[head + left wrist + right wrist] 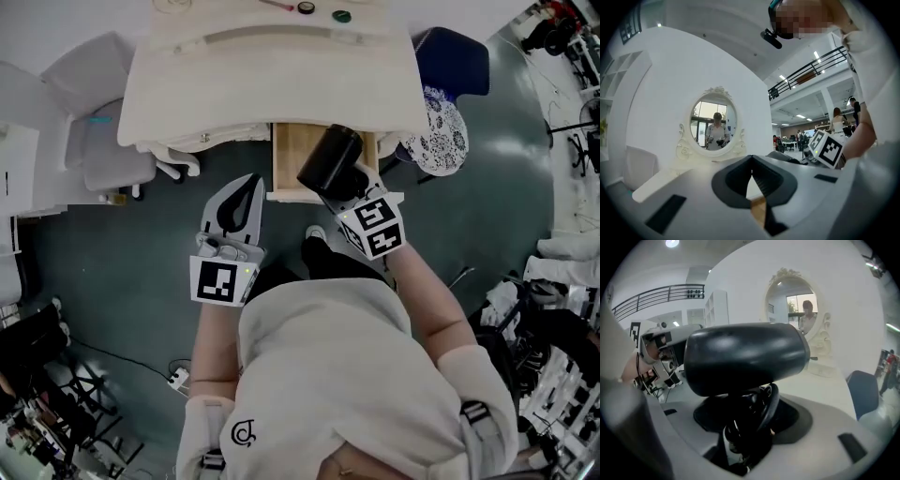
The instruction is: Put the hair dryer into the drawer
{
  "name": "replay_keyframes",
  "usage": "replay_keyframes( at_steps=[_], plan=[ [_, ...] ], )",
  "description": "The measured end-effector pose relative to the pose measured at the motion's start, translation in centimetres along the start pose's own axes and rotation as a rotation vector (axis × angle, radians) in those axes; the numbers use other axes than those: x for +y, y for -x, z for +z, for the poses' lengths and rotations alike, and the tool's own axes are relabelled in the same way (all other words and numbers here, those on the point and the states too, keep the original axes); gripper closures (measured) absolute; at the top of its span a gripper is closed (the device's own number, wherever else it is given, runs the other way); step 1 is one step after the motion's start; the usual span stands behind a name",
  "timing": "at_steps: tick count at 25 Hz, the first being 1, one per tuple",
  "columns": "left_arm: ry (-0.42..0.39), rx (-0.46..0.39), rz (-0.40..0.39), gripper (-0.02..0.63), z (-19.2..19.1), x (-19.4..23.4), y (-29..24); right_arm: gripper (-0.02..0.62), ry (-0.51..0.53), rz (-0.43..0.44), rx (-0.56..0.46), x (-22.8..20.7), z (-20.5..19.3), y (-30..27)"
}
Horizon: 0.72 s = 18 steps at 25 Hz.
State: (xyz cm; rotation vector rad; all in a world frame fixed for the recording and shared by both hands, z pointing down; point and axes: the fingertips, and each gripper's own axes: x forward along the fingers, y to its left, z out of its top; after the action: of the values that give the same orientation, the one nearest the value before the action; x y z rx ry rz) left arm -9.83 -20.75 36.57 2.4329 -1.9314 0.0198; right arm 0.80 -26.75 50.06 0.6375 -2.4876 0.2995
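Observation:
A black hair dryer [330, 159] hangs over the open wooden drawer [281, 155] under the white dressing table [272, 84]. My right gripper [356, 183] is shut on its handle, and the barrel lies crosswise above the jaws. In the right gripper view the hair dryer [745, 357] fills the middle, its cord coiled by the handle inside my right gripper [745, 425]. My left gripper [253, 183] hovers just left of the drawer, shut with nothing in it. The left gripper view shows the left gripper [751, 176] with its jaws together, facing the table.
An oval mirror [714, 124] in a white frame stands on the table. Small items [307, 7] lie at the table's far edge. A grey chair [94, 122] stands at the left, a blue chair [455, 56] and a patterned stool [436, 131] at the right.

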Motion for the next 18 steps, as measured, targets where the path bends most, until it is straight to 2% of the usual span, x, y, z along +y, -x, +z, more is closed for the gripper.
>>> replay_keyframes(
  at_steps=[3, 7, 14, 18],
  plan=[
    [0.033, 0.013, 0.030, 0.594, -0.8, -0.2, -1.7, 0.347, 0.092, 0.069, 0.067, -2.0, -1.7, -2.6],
    [0.005, 0.038, 0.070, 0.594, -1.8, 0.4, -4.2, 0.348, 0.185, 0.137, 0.171, -4.3, -4.6, -6.9],
    [0.063, 0.096, 0.152, 0.594, -4.0, 1.4, -5.7, 0.348, 0.255, 0.292, 0.388, -4.8, -11.6, -12.3],
    [0.069, 0.160, 0.177, 0.594, -5.5, 1.7, -5.9, 0.347, 0.287, 0.337, 0.502, -4.9, -14.7, -13.9]
  ],
)
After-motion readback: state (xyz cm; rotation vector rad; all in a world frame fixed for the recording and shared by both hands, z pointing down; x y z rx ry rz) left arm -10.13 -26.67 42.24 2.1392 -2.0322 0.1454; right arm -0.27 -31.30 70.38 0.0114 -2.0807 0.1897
